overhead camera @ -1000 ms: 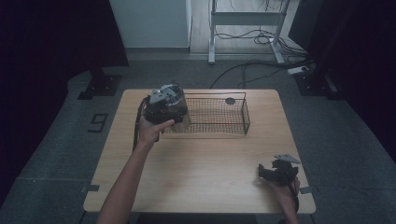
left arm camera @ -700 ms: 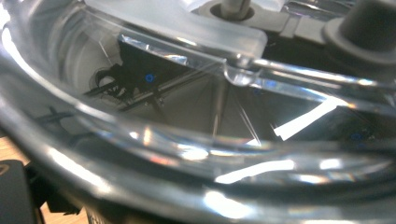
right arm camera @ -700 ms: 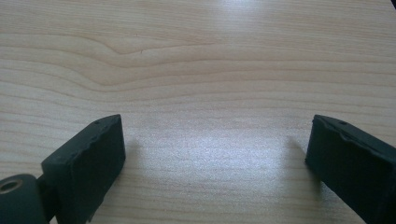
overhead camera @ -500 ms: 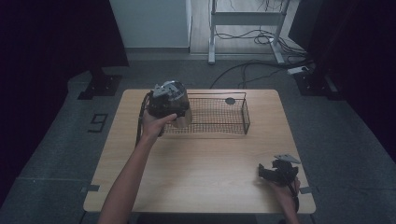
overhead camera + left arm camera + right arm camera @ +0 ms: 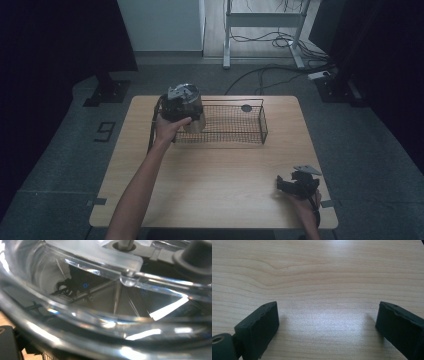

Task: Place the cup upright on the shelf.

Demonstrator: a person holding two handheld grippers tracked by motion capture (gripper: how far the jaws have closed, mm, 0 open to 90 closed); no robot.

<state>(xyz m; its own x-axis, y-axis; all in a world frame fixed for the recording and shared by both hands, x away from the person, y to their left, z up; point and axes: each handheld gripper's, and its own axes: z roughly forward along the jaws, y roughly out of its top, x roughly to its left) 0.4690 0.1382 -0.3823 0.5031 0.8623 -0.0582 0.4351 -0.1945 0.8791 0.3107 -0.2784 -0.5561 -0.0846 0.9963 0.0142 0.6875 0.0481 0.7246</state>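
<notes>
The left gripper (image 5: 181, 106) pinches a clear container (image 5: 192, 112) over the wire basket's (image 5: 262, 125) left end at the desk's (image 5: 225, 200) far edge, seemingly not yet released, while the right gripper (image 5: 295, 184) rests spread near the right corner.

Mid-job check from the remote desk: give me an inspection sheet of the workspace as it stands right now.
Surface: wooden table, bare wood across its near half.
Job's things: wire basket at the far side of the table; clear container held at the basket's left end, its transparent wall close up in the left gripper view.
Clutter: small dark round item at the basket's far side.
Grippers: left gripper at the clear container, jaw state cannot be told; right gripper open, low over bare wood near the table's right front corner.
Cables: several on the floor beyond the table; one trails from the left gripper.
Surroundings: metal frame behind, dark curtains at both sides.
</notes>
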